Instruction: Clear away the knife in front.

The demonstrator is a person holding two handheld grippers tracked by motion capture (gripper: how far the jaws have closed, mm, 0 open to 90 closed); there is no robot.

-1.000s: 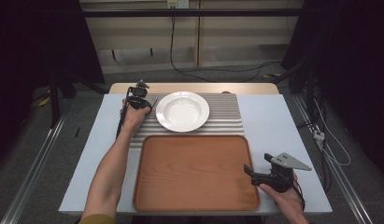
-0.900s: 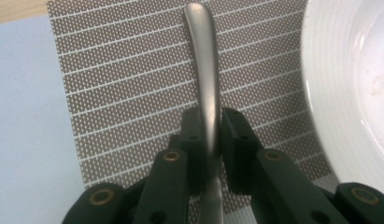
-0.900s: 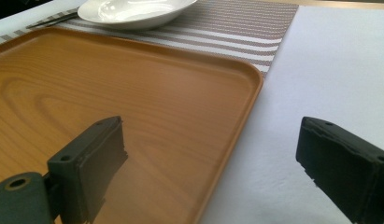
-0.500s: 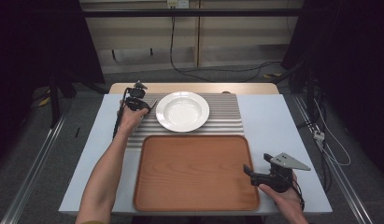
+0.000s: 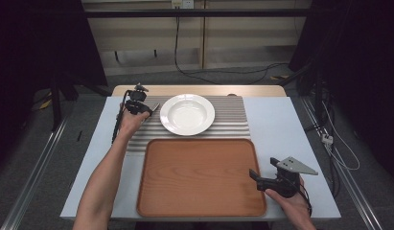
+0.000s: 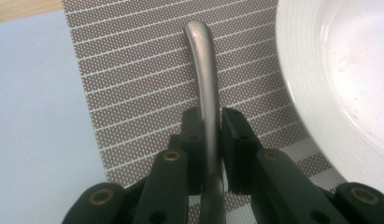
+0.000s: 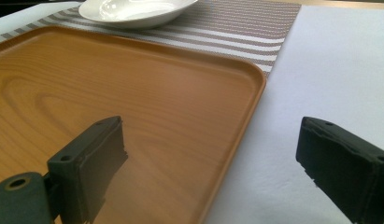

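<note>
Striped placemat (image 5: 233, 117) carries the white plate (image 5: 187, 113); just left of it your left claw (image 6: 209, 122) pinches a metal utensil handle (image 6: 203, 70). That narrow grip could let it twist free. Your right claw (image 7: 210, 158) gapes.

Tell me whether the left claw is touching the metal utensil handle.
Touching. In the left gripper view, the left claw has both black jaws pressed against the sides of the metal utensil handle, no gap showing, above the striped placemat.
</note>
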